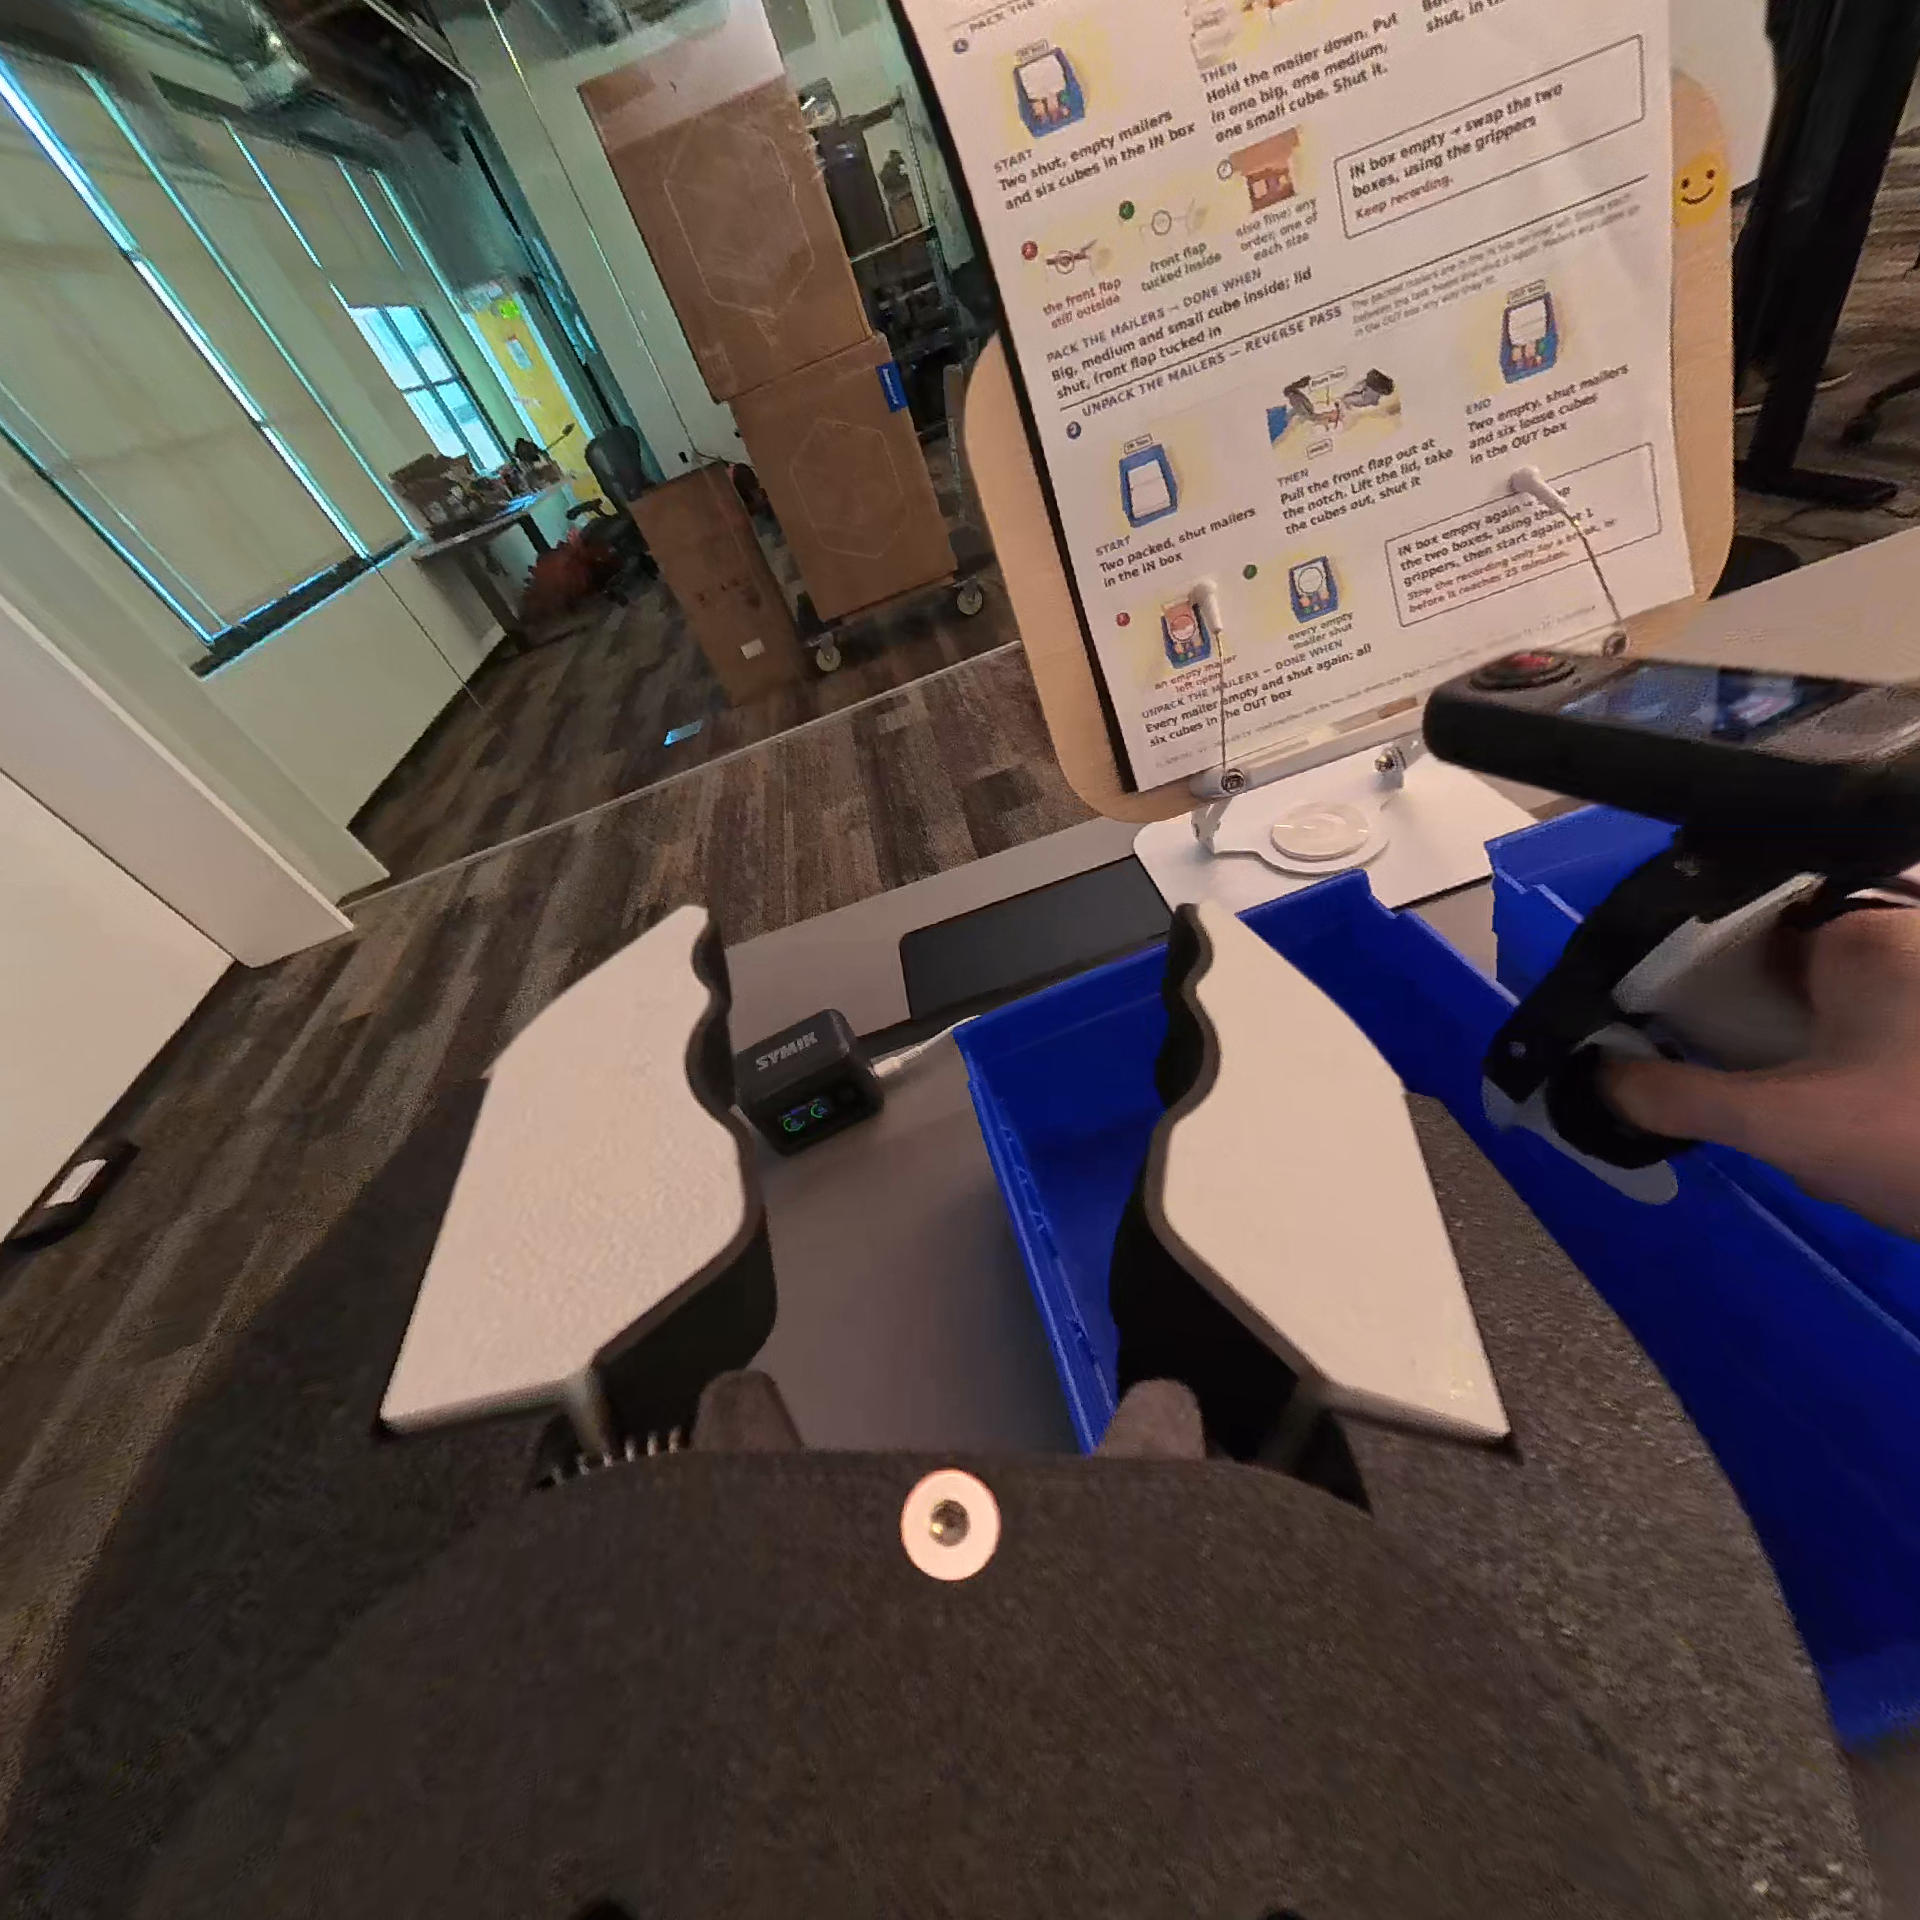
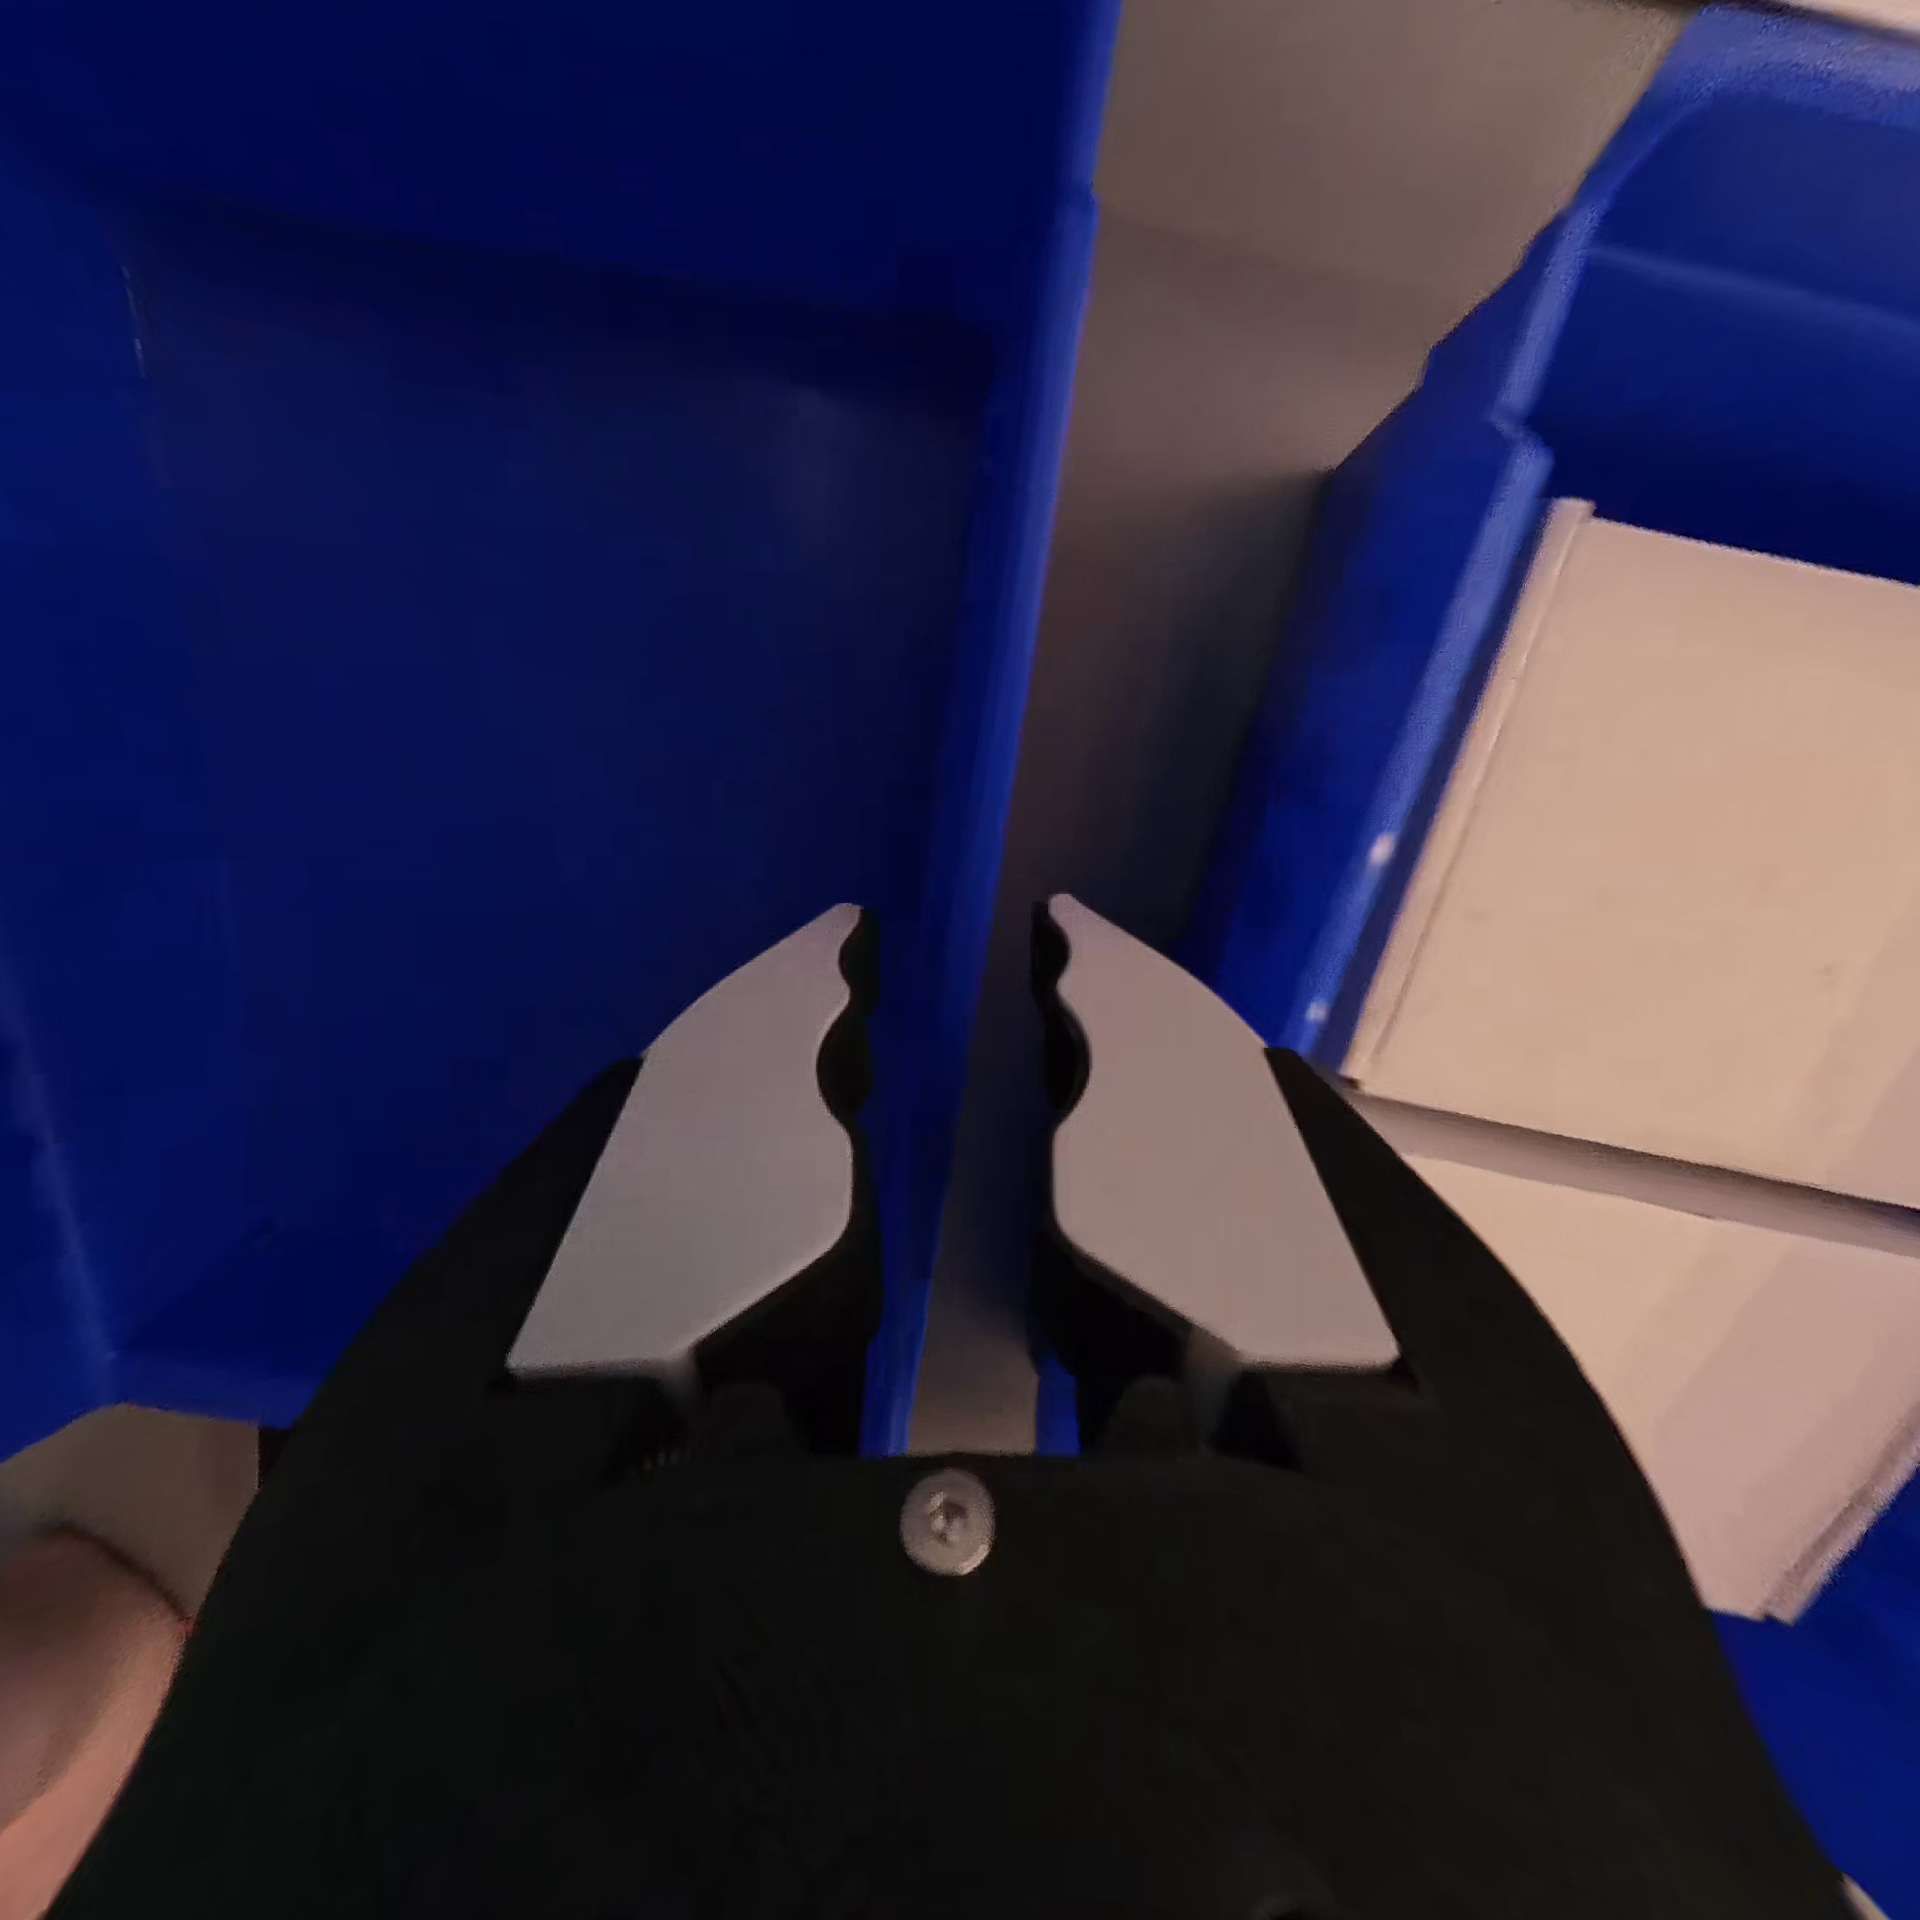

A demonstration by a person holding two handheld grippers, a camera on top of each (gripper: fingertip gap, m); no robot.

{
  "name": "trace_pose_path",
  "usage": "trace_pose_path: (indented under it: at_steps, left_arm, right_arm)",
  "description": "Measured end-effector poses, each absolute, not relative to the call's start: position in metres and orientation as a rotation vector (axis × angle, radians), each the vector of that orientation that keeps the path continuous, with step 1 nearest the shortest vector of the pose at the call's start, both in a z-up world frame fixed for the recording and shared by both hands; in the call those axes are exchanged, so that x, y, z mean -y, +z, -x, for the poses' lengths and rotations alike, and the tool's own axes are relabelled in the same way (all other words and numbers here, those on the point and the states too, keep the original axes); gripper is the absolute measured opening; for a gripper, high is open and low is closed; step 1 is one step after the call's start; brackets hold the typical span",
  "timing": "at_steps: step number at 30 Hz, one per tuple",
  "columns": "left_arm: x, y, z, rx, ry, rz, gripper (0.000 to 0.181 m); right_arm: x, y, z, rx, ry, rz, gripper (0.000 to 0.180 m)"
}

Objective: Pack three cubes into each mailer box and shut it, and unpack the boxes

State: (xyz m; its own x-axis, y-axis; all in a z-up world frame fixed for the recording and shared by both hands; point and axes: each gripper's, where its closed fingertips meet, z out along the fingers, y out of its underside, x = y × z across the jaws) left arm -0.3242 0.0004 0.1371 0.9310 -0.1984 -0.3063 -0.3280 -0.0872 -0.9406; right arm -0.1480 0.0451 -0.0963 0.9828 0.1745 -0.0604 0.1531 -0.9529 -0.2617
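My left gripper [image 1: 951, 935] is open and empty, held over the left wall of an empty blue bin [image 1: 1039, 1195]; one finger is outside it and one over its inside. My right gripper [image 2: 954, 912] has its jaws narrowed but apart. They straddle the right wall of that bin [image 2: 1023, 582], and a strip of grey table shows beside the wall. Its body, held by a hand, shows in the left wrist view [image 1: 1662, 966]. A second blue bin [image 2: 1403, 623] to the right holds two shut white mailer boxes [image 2: 1683, 831]. No cubes are in view.
An instruction sheet on a wooden stand [image 1: 1351, 364] stands behind the bins. A small black device with green lights [image 1: 805, 1075] and a black pad [image 1: 1029, 935] lie on the grey table [image 1: 862, 1299] left of the bin. The table's left edge drops to the floor [image 1: 312, 1039]. The gap from one gripper's tips to the other's is roughly 30 cm.
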Motion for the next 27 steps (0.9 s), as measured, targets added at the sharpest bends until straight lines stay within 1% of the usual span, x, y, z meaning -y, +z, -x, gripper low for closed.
trace_pose_path:
  at_steps: [2, 5, 8, 17, 18, 21, 23, 26, 27]
  left_arm:
    - [0.0, 0.139, 0.329, -0.395, 0.111, 1.669, 0.079]
    - [0.002, 0.141, 0.333, -0.39, 0.093, 1.673, 0.078]
    - [0.003, 0.137, 0.334, -0.399, 0.058, 1.705, 0.078]
    - [0.005, 0.134, 0.334, -0.427, 0.056, 1.73, 0.076]
    - [0.005, 0.134, 0.334, -0.433, 0.054, 1.731, 0.075]
    - [0.007, 0.134, 0.332, -0.446, 0.049, 1.735, 0.073]
    - [0.008, 0.134, 0.332, -0.449, 0.048, 1.737, 0.074]
    - [0.013, 0.138, 0.333, -0.444, 0.043, 1.722, 0.074]
    - [0.015, 0.14, 0.334, -0.441, 0.041, 1.714, 0.074]
  right_arm:
    - [-0.047, -0.105, 0.158, 0.209, 0.182, 2.887, 0.022]
    - [-0.054, -0.113, 0.158, 0.195, 0.122, 2.917, 0.022]
    - [-0.058, -0.115, 0.158, 0.186, 0.126, 2.943, 0.019]
    - [-0.06, -0.117, 0.16, 0.196, 0.073, 2.981, 0.019]
    - [-0.061, -0.117, 0.16, 0.203, 0.061, 2.979, 0.014]
    - [-0.063, -0.118, 0.163, 0.186, 0.119, 2.97, 0.008]
    - [-0.064, -0.118, 0.164, 0.177, 0.165, 2.981, 0.008]
    - [-0.065, -0.112, 0.177, 0.084, 0.388, 3.021, 0.008]
    - [-0.066, -0.111, 0.179, 0.087, 0.395, 3.034, 0.008]
